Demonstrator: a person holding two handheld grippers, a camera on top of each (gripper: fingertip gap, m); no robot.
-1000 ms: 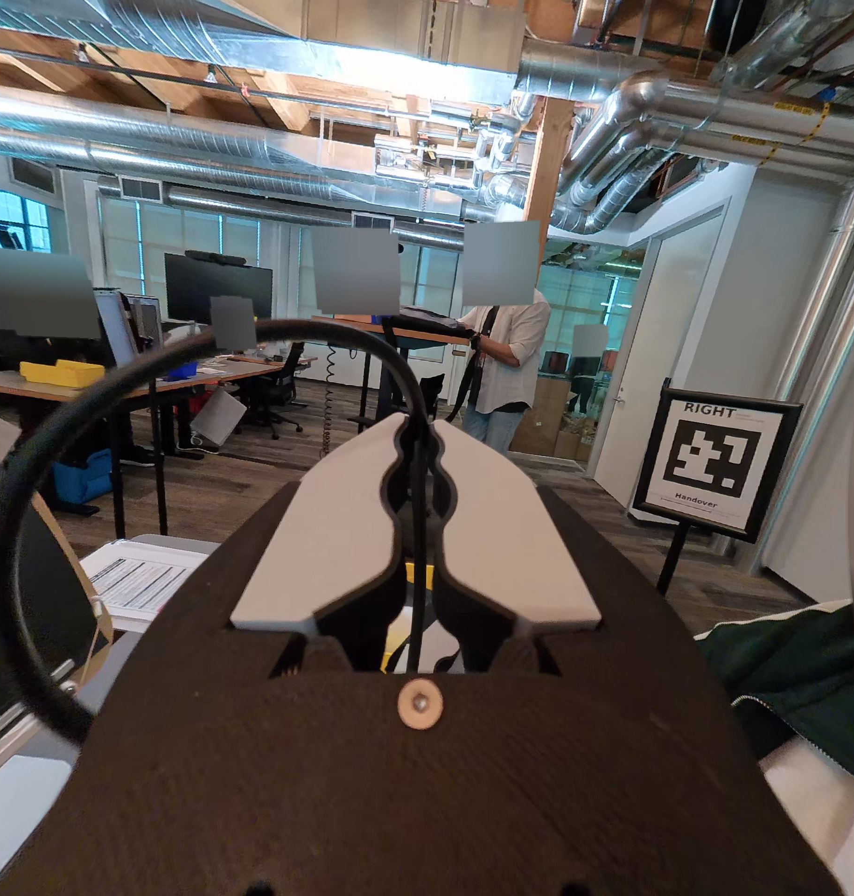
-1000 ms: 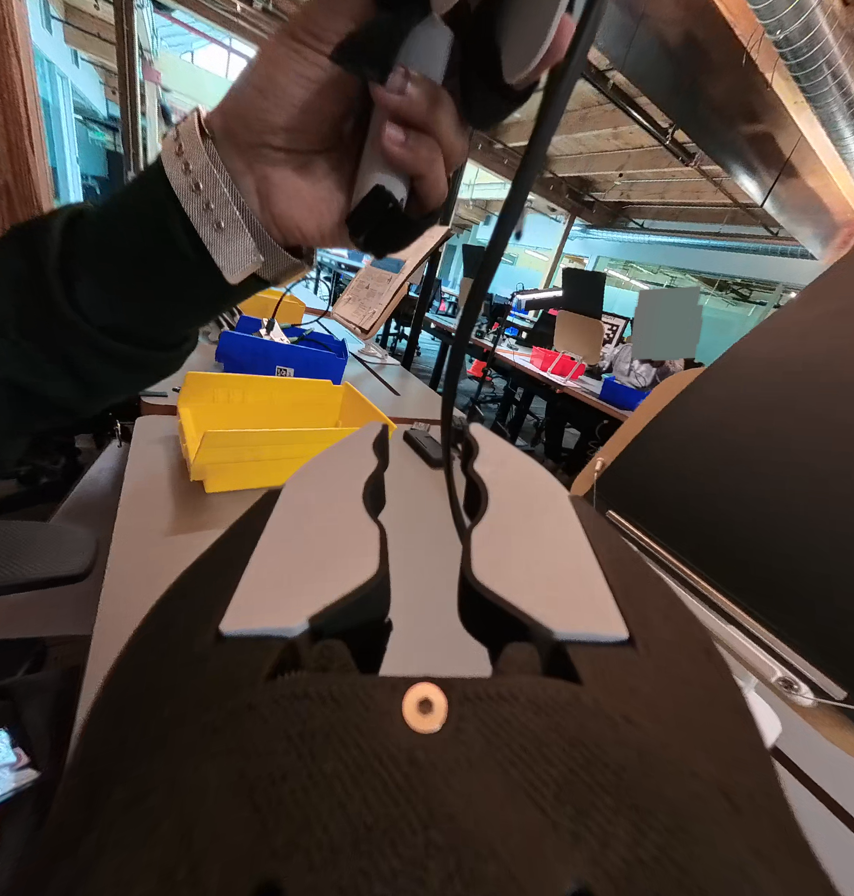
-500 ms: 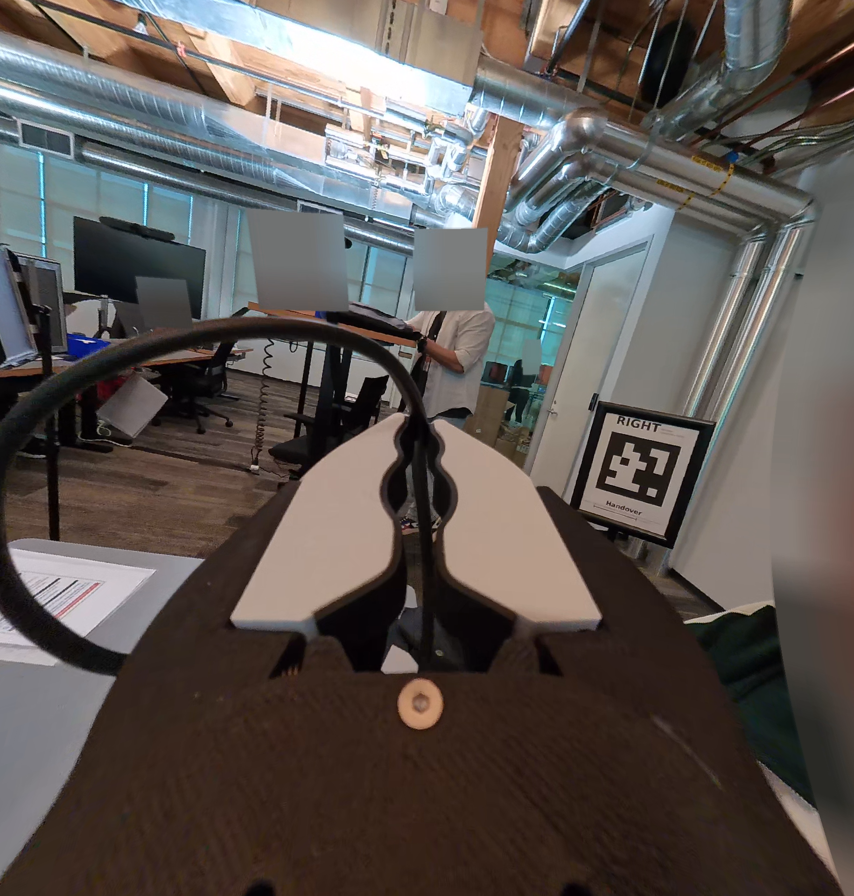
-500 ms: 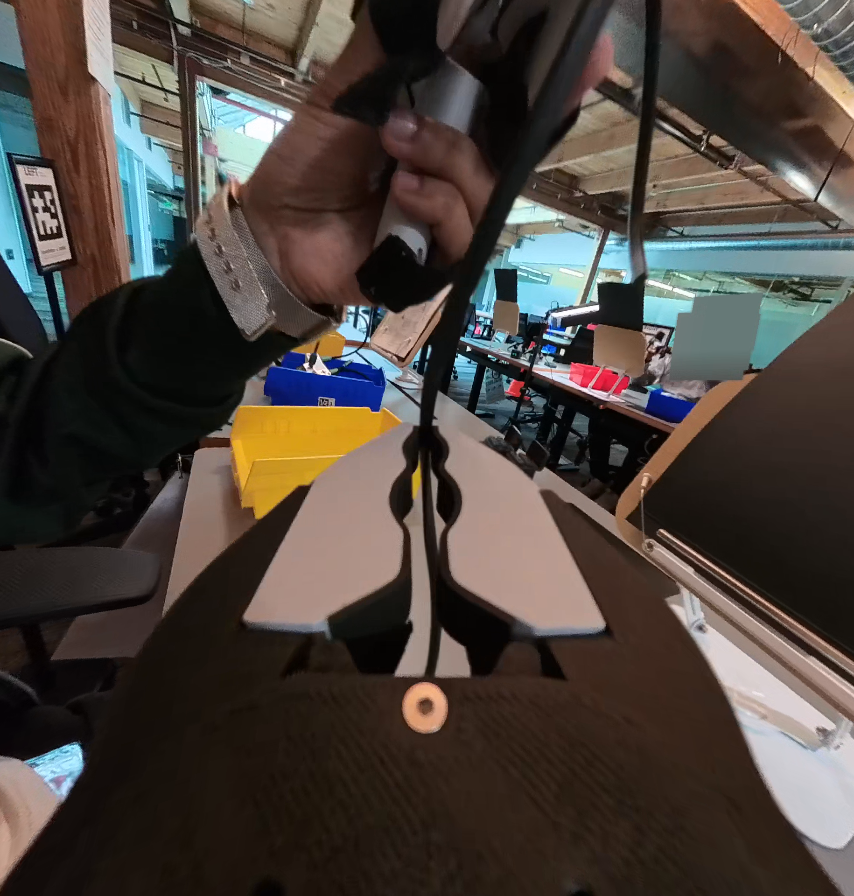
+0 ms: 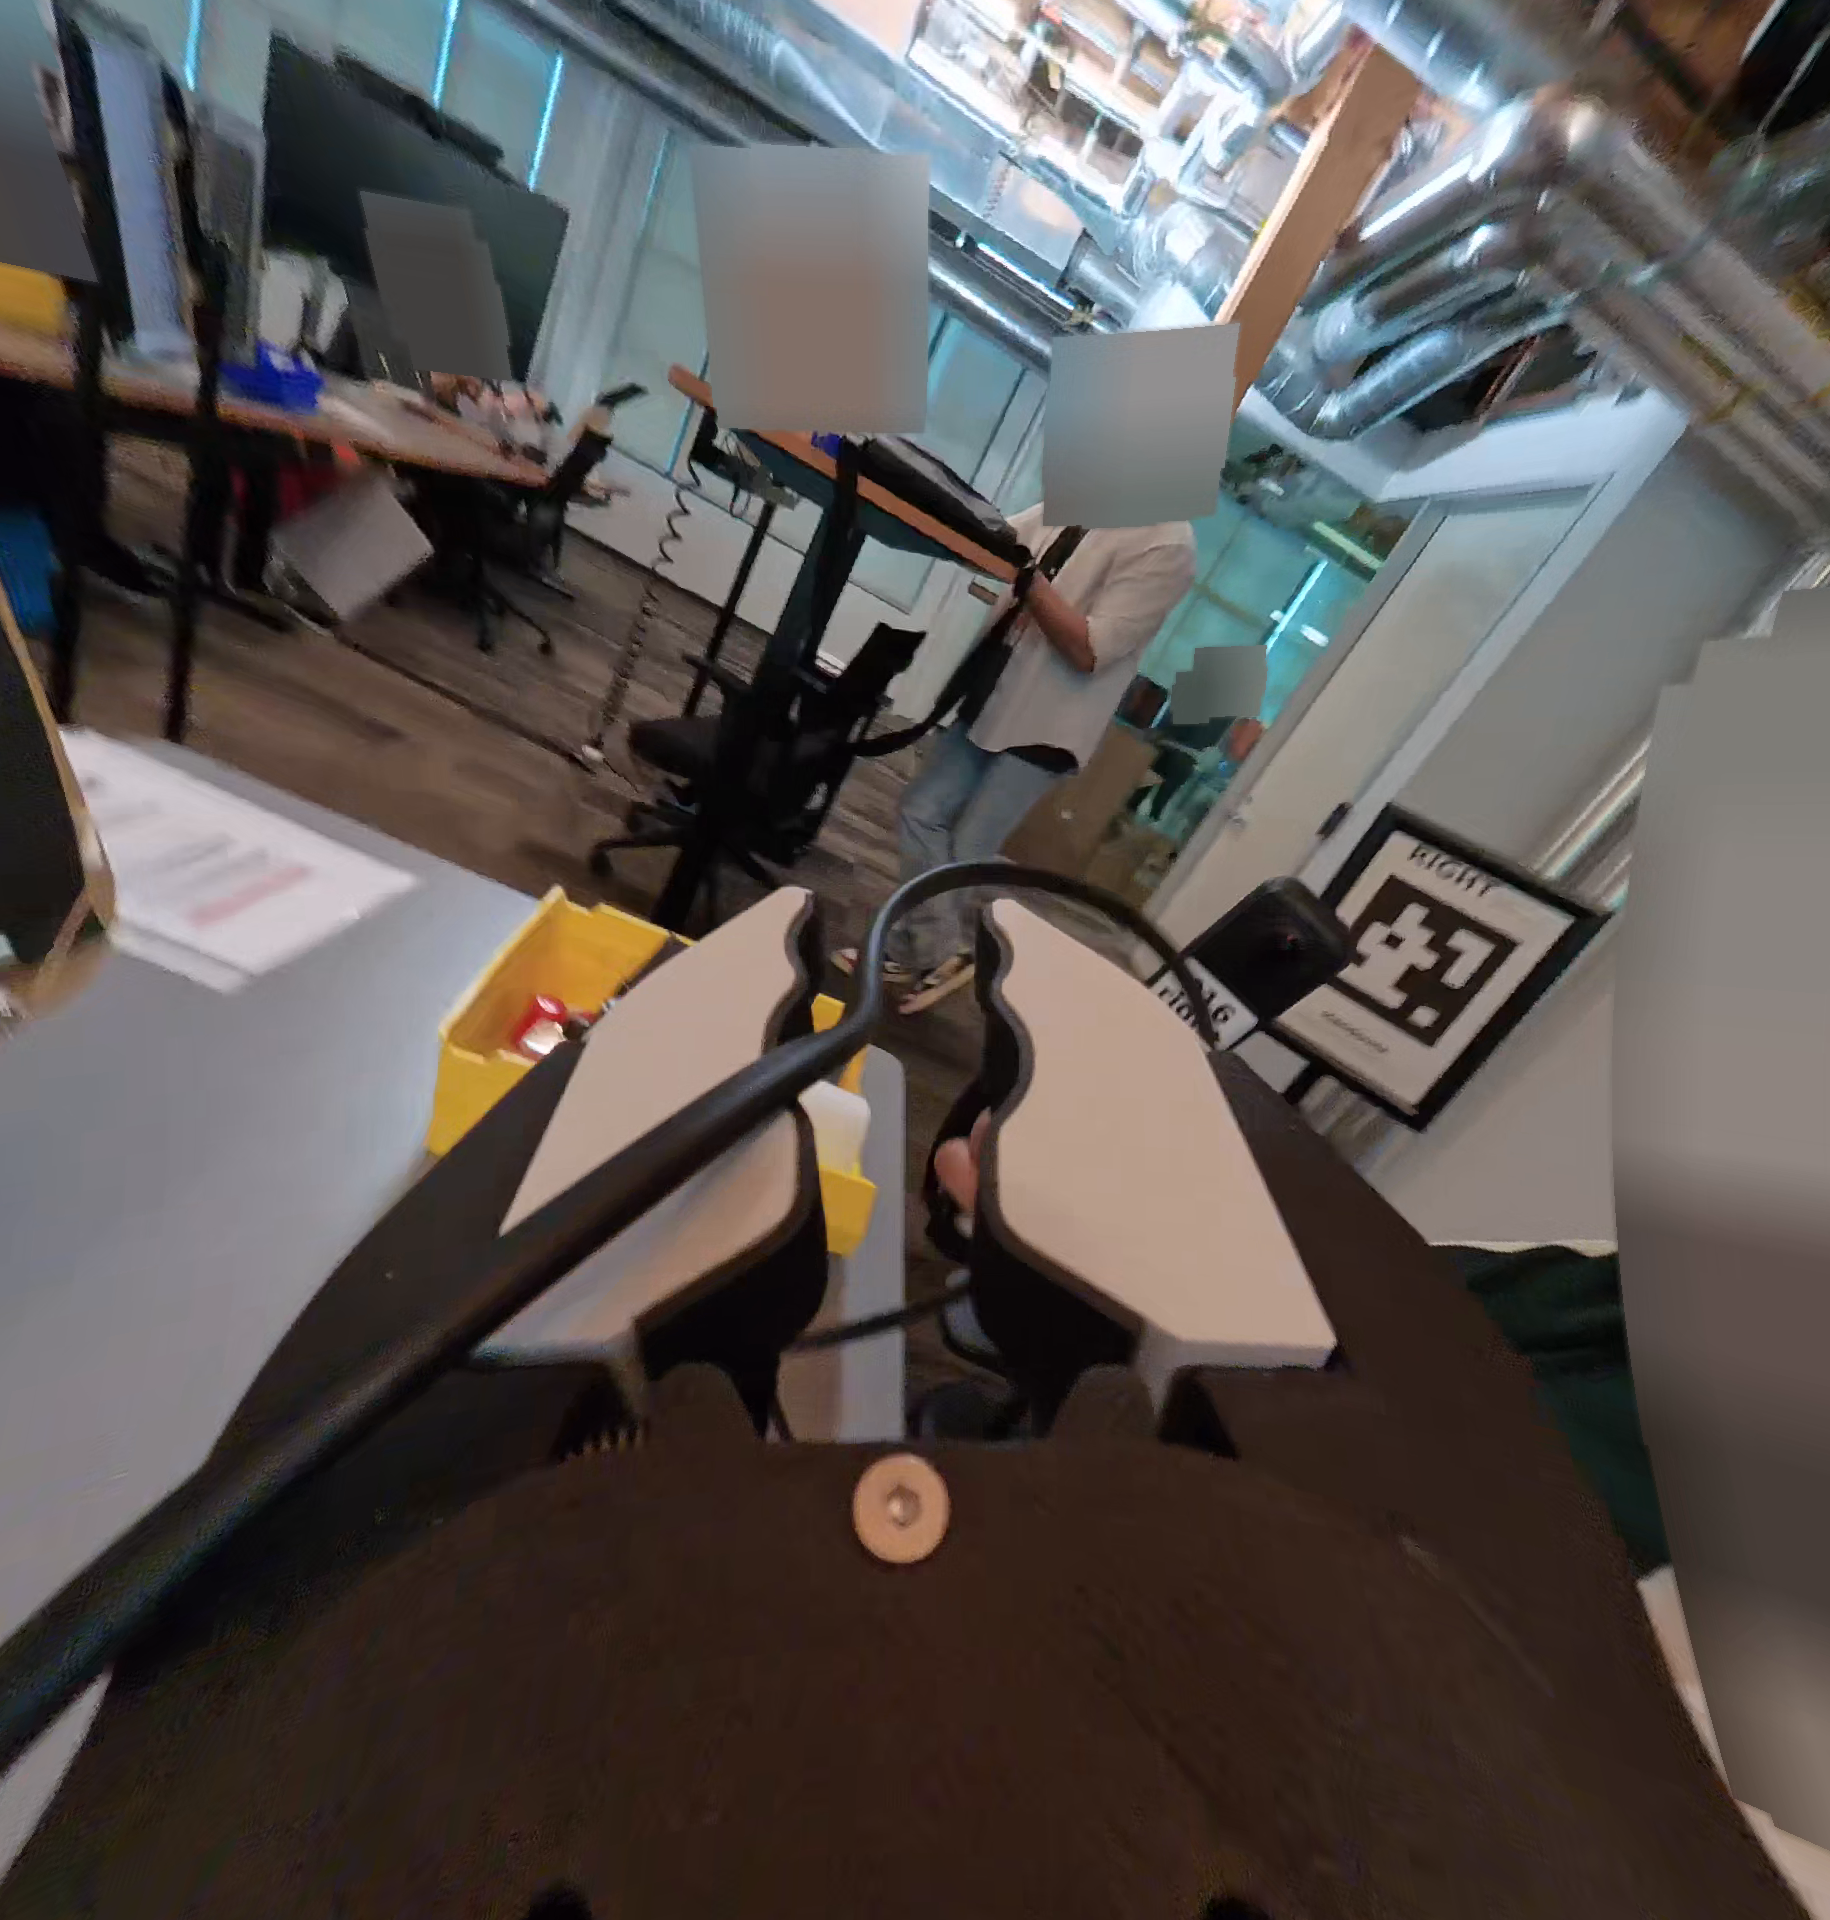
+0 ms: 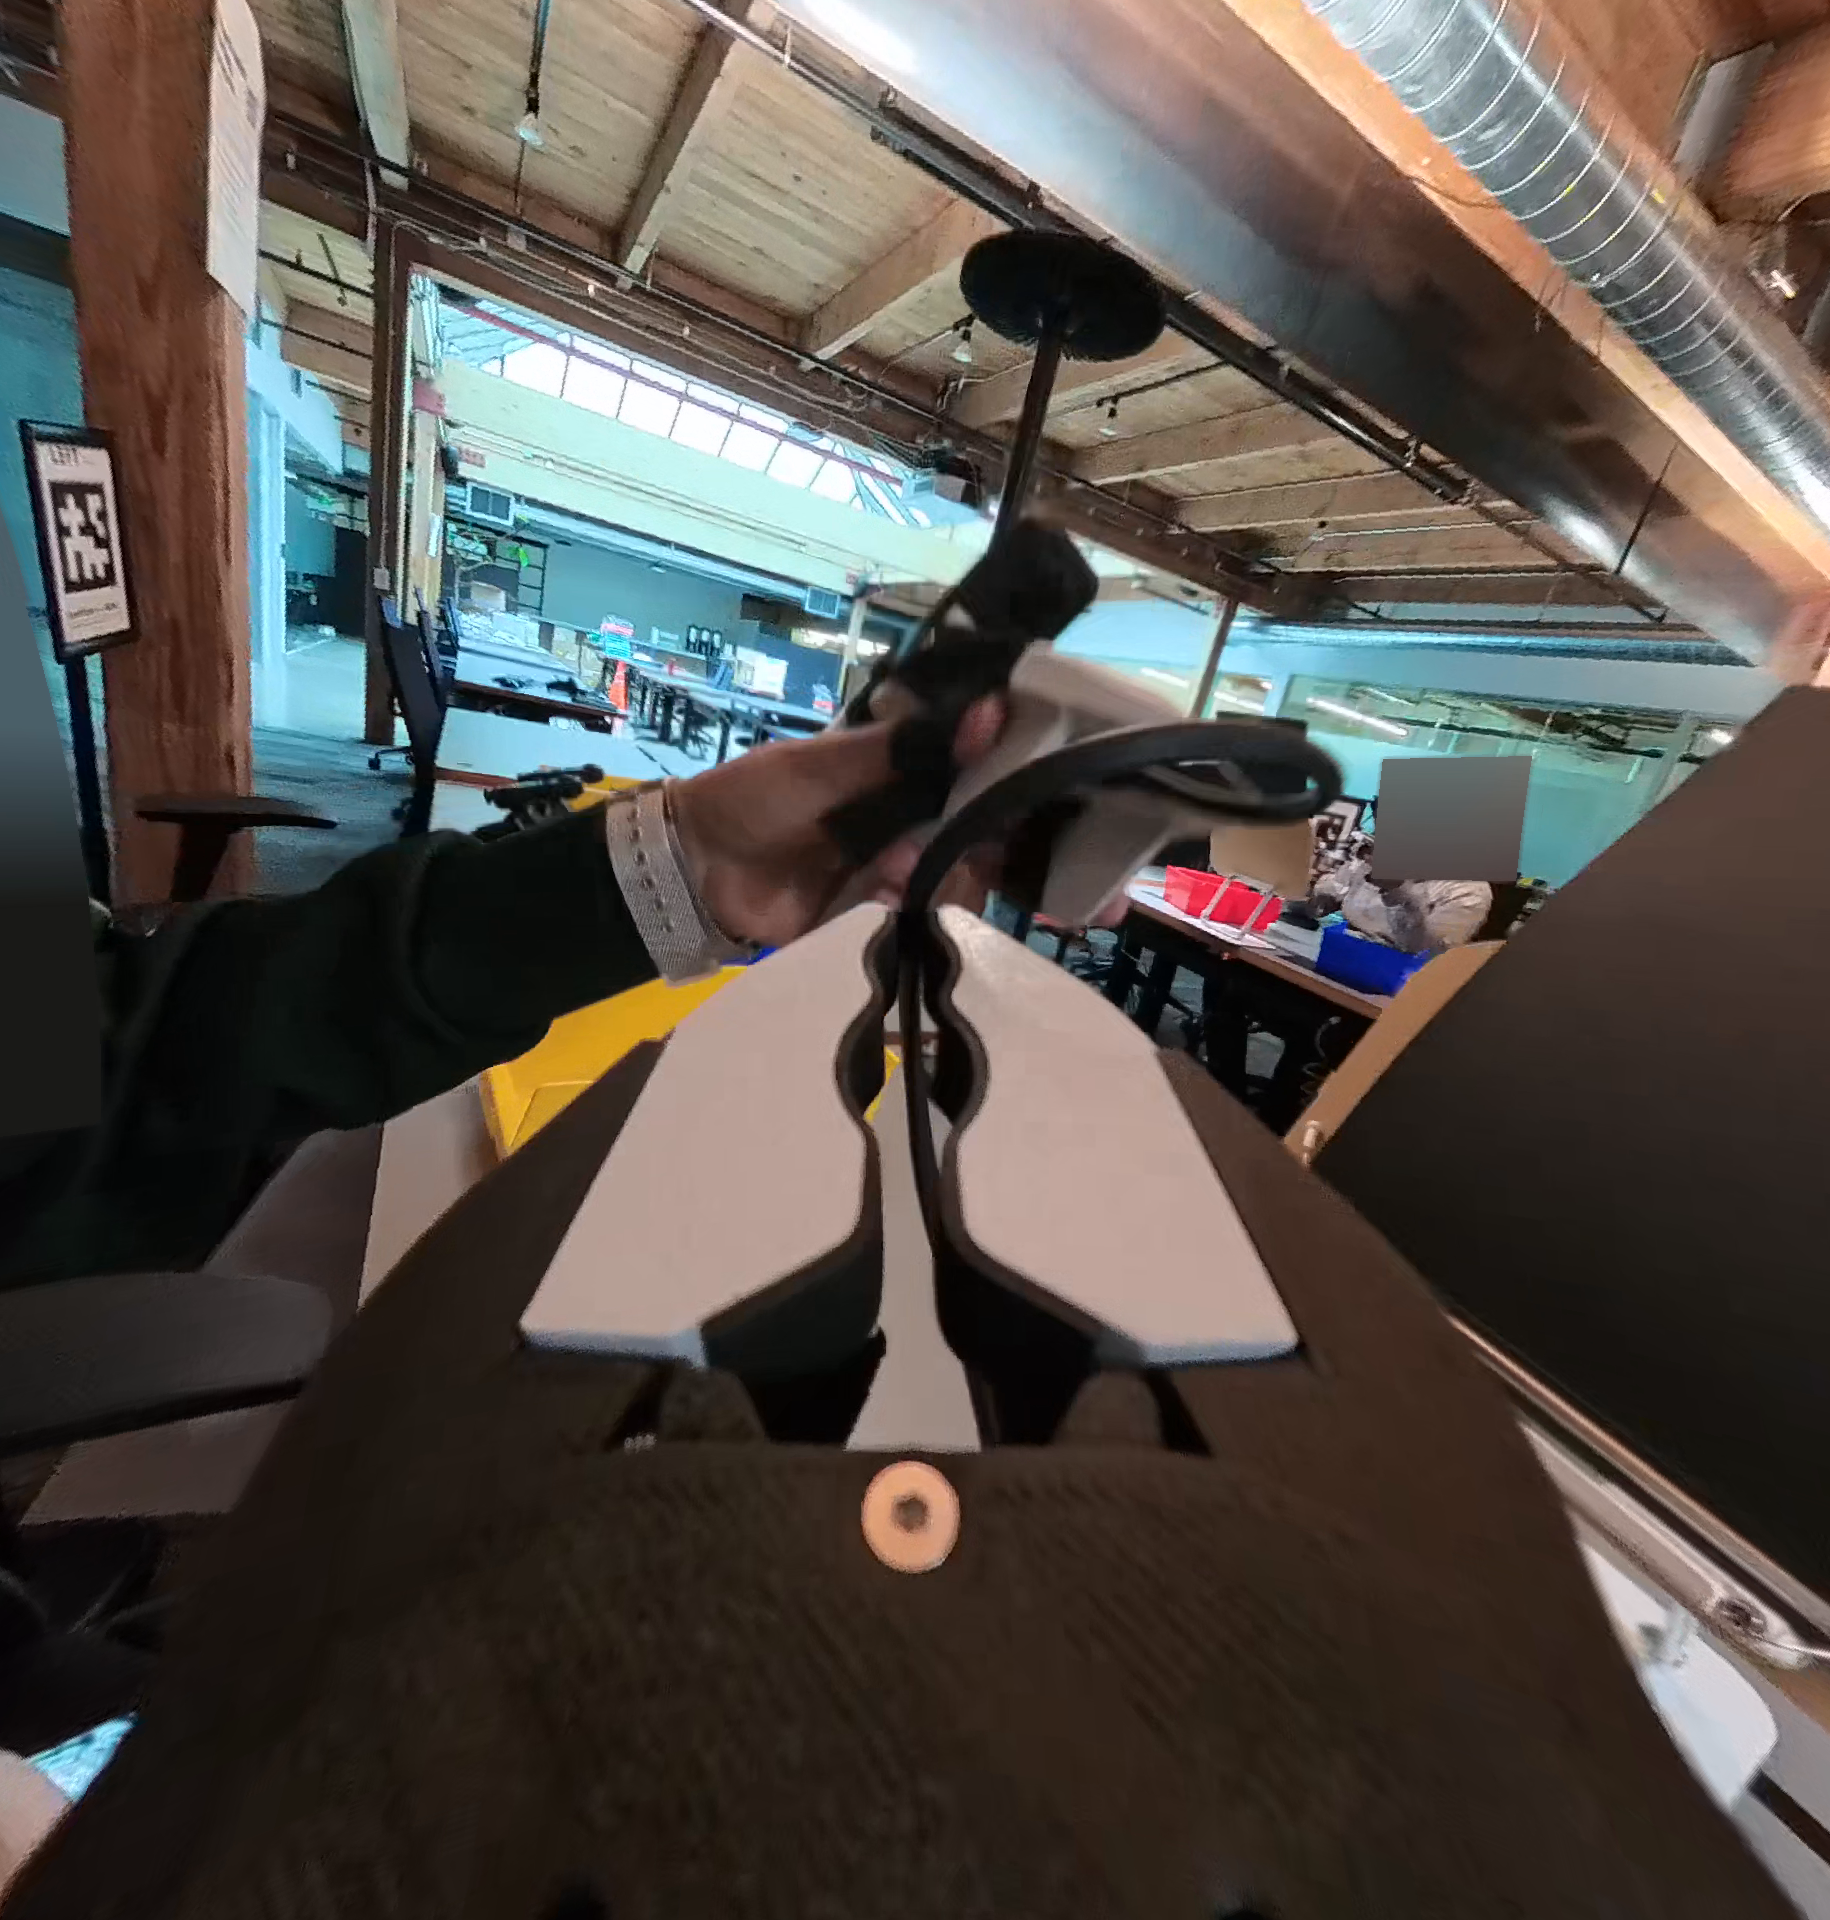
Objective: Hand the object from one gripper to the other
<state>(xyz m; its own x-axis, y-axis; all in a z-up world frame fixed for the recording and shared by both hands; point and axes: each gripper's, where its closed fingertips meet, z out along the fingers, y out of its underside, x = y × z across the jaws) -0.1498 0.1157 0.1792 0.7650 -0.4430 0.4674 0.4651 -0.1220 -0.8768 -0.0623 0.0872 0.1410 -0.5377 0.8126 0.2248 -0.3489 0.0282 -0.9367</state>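
The object is a black cable. In the right wrist view my right gripper (image 6: 903, 930) is shut on the cable (image 6: 1150, 740), which runs down between the fingers and loops up and to the right of the tips. Beyond it, a hand (image 6: 776, 842) in a dark sleeve holds the left gripper. In the left wrist view my left gripper (image 5: 895, 920) is open. The cable (image 5: 682, 1127) lies loose across its left finger (image 5: 672, 1132) and arches through the gap at the tips, not pinched.
A yellow bin (image 5: 521, 1003) sits on the grey table (image 5: 163, 1195) beside a paper sheet (image 5: 236, 873). A framed marker sign (image 5: 1430, 966) stands at right. An office chair (image 5: 765, 748) and a standing person (image 5: 1036, 675) are farther off. A black board (image 6: 1617, 1039) is close at right. The gap from one gripper's tips to the other's is roughly 11 cm.
My right gripper shut on the cable. My left gripper then opened, let the cable go and tipped down towards the table, and now sits farther from the right gripper.
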